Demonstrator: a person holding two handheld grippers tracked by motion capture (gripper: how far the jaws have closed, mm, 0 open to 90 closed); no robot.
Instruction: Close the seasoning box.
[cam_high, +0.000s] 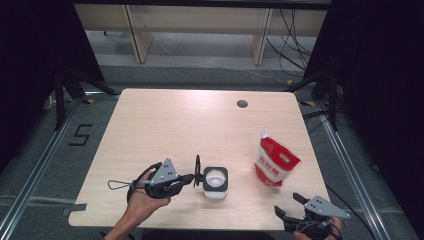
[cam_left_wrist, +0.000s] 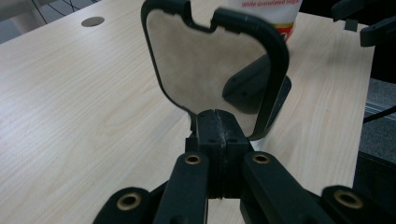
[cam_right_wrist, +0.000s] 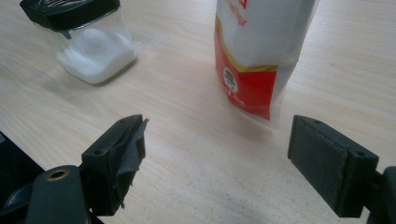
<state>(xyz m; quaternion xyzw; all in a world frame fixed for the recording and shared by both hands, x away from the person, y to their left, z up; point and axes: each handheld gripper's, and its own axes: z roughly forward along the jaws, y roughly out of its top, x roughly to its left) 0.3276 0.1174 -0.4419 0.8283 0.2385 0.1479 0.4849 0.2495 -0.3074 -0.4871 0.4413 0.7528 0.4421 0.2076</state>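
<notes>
A small clear jar with a black rim and white granules inside stands near the table's front edge. Its black-framed flip lid stands upright at the jar's left side. My left gripper is shut on the lid's lower edge. In the left gripper view the jaws meet on that edge below the raised lid. A red and white sugar pouch stands to the right of the jar. My right gripper rests open at the front right corner, with nothing between its pads. It faces the pouch and the jar.
The light wooden table has a round cable hole at the back right. A thin cable loop trails left of my left hand. Dark curtains and stands flank the table on both sides.
</notes>
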